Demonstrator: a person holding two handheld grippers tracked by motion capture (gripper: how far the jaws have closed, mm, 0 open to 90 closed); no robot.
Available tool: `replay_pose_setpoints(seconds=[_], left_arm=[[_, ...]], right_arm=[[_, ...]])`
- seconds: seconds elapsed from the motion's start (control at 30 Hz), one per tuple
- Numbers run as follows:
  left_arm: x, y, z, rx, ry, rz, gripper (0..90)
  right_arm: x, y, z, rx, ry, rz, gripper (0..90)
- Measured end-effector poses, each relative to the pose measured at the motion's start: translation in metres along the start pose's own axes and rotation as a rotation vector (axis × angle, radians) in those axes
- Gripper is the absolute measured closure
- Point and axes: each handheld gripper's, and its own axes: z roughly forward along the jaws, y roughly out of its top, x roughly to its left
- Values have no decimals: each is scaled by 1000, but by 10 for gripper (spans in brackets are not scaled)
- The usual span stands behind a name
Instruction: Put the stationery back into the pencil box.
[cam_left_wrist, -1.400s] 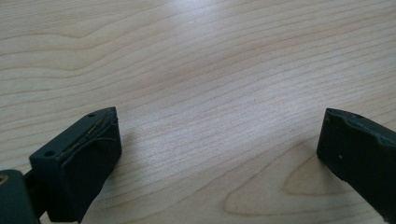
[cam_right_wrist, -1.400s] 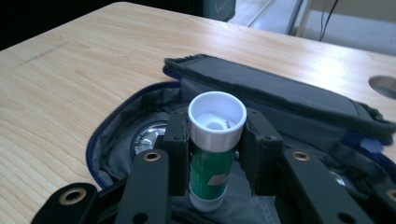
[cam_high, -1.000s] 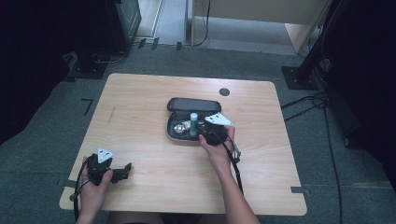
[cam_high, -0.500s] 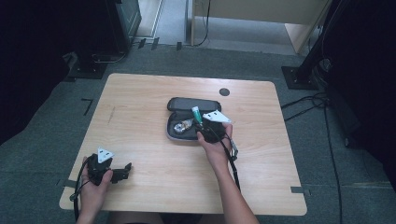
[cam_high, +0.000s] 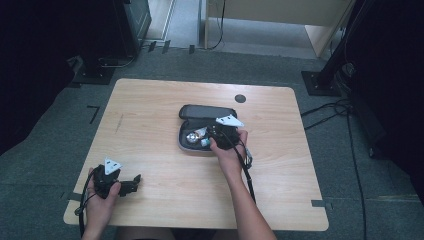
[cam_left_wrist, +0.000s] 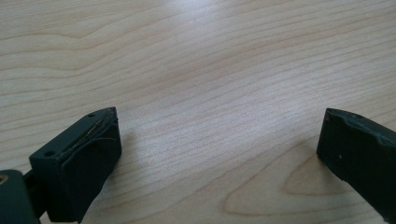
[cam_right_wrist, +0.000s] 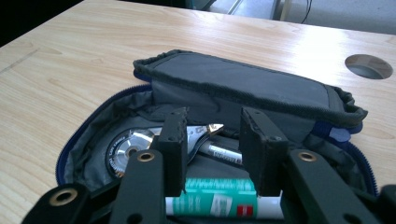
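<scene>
Here: right claw (cam_right_wrist: 212, 154), jaws partly spread over the open pouch (cam_right_wrist: 243, 88) near the bench (cam_high: 150, 110) centre; the green-and-white tube (cam_right_wrist: 224, 200) lies just beneath them, and whether they still pinch it cannot be told. Beside it: a pen (cam_right_wrist: 219, 151), a shiny round tool (cam_right_wrist: 128, 149). Risk: the tube rolls onto the pen, or a jaw snags the lining. The propped lid crowds the far side. Left claw (cam_high: 131, 183), spread wide, empty, front-left corner.

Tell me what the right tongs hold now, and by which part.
Nothing: the right tongs hang open over the open pouch, with the green tube lying beneath them, not pinched.
</scene>
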Motion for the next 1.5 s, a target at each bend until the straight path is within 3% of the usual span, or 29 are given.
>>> replay_pose_setpoints(seconds=[0.1, 0.27, 0.5, 0.63, 0.7, 0.93, 1.5], left_arm=[[0, 0, 0, 0, 0, 0, 0], [0, 0, 0, 0, 0, 0, 0], [0, 0, 0, 0, 0, -1, 0], [0, 0, 0, -1, 1, 0, 0], [0, 0, 0, 0, 1, 1, 0], [0, 0, 0, -1, 1, 0, 0], [-1, 0, 0, -1, 1, 1, 0]], right_arm=[[-1, -4, -3, -8, 8, 10, 568], [-3, -11, -16, -14, 50, 10, 403], [-5, -22, -39, 16, 58, -64, 120], [-9, -29, -53, 28, 76, -68, 0], [-13, -33, -60, 24, 81, -69, 0], [-29, -53, -83, 28, 21, -80, 0], [-87, -99, -120, 59, -59, -2, 0]])
